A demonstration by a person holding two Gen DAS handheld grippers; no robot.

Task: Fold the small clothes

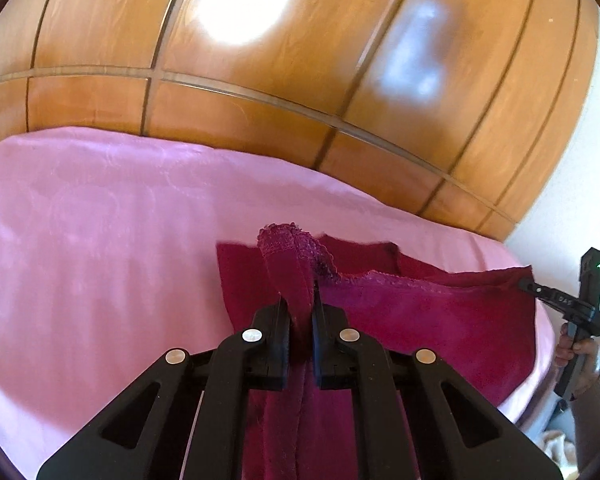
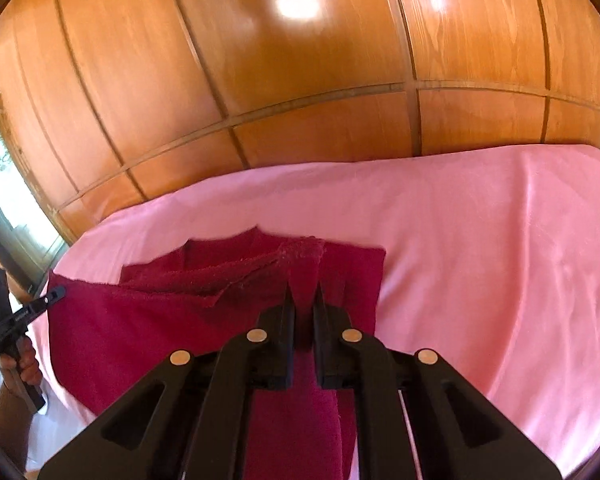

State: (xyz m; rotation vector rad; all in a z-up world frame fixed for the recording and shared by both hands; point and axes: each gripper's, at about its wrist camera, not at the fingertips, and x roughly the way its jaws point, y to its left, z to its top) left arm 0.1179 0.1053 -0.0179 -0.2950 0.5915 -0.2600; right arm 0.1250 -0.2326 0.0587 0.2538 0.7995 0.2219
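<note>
A dark red garment (image 1: pixel 440 312) of soft, slightly fuzzy cloth lies on a bed covered by a pink sheet (image 1: pixel 100 240), near the sheet's near edge, with wooden wardrobe panels (image 1: pixel 260 100) behind the bed's far edge. Its upper hem carries a paler, scalloped lace-like trim, seen best in the left wrist view, and the cloth is doubled, with a second layer showing behind the raised front one. The left gripper (image 1: pixel 300 300) has its jaws clenched on one upper corner of the garment, a fold of trimmed cloth standing up between them and the rest draping down under the tool. The right gripper (image 2: pixel 303 300) likewise has its jaws clamped on the opposite upper corner, the cloth pinched into a narrow upright ridge. Between the two grips the top edge sags and creases. In each wrist view the other gripper appears small at the frame's side, held by a hand (image 1: pixel 580 356), its tips at the garment's far corner. The garment's lower part is hidden beneath the gripper bodies in both views, so its full shape and kind cannot be made out. Both views are smeared by motion blur, most on the sheet and the panels.
</note>
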